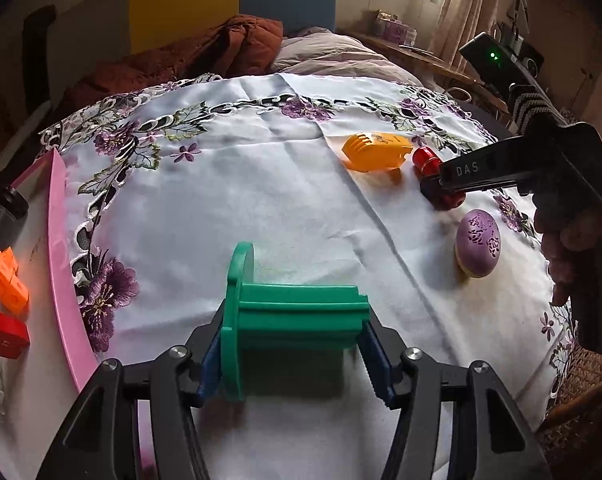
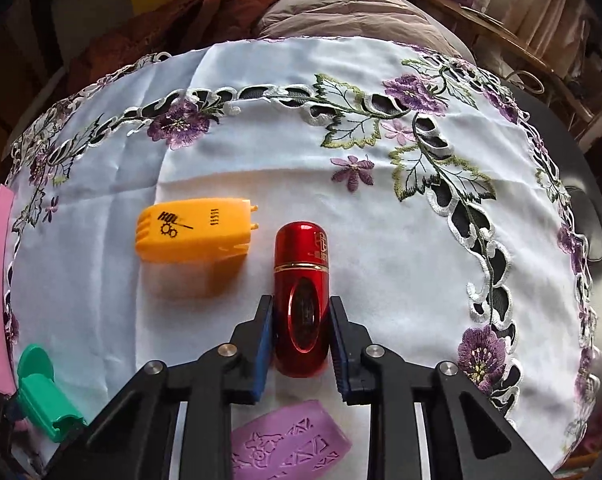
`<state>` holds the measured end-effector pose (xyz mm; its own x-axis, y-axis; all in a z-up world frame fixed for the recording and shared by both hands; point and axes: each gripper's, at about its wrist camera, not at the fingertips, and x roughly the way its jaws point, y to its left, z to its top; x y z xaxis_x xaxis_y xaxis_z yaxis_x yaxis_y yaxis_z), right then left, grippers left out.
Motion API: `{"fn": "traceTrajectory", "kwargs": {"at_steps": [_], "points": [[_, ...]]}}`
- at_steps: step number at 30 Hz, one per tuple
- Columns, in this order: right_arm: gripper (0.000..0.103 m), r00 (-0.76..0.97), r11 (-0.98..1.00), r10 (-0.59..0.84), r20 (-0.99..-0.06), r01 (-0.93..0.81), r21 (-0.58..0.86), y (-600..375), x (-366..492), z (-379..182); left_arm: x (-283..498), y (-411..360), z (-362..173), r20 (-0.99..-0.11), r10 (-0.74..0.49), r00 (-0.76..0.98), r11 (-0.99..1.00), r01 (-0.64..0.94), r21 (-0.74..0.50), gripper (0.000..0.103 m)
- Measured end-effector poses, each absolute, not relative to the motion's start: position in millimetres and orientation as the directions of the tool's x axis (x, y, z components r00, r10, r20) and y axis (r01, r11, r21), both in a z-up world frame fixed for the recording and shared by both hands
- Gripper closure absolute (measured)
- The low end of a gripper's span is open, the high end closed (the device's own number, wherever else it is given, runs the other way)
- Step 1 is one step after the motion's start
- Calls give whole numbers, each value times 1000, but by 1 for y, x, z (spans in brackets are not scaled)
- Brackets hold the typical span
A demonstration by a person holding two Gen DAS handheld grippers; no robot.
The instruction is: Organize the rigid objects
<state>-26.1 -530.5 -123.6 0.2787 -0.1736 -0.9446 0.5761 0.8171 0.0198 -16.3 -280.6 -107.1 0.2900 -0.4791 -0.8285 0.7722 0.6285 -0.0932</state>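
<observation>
**Rigid objects: four on the cloth, two in grips**

Rigid objects on the embroidered tablecloth count four: one green flanged piece, one red capsule, one orange comb-like guard, one purple oval. The left gripper clamps the green piece. The right gripper pinches the capsule's lower half. A pink tray holds perhaps three bricks.

I see a green flanged piece clamped sideways; a red capsule lying flat, pinched; the orange comb guard and purple oval loose on the cloth.
</observation>
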Motion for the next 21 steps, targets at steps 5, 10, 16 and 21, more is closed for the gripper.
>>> {"fn": "traceTrajectory", "kwargs": {"at_steps": [5,10,16,21], "points": [[76,270,832,-198,-942,554,-16,-526,-23,-124,-18,-280,-108,-823,-483,299,629,773,-88,44],[76,268,834,-202,-942,552,-22,-526,-23,-124,-19,-279,-108,-817,-488,309,628,774,-83,44],[76,263,845,-222,-939,533,-50,-524,-21,-125,-20,-279,-108,-812,-490,316,628,774,-77,44],[77,263,850,-236,-936,523,-67,-519,-21,-124,-21,-279,-107,-812,-488,320,627,776,-71,44]]}}
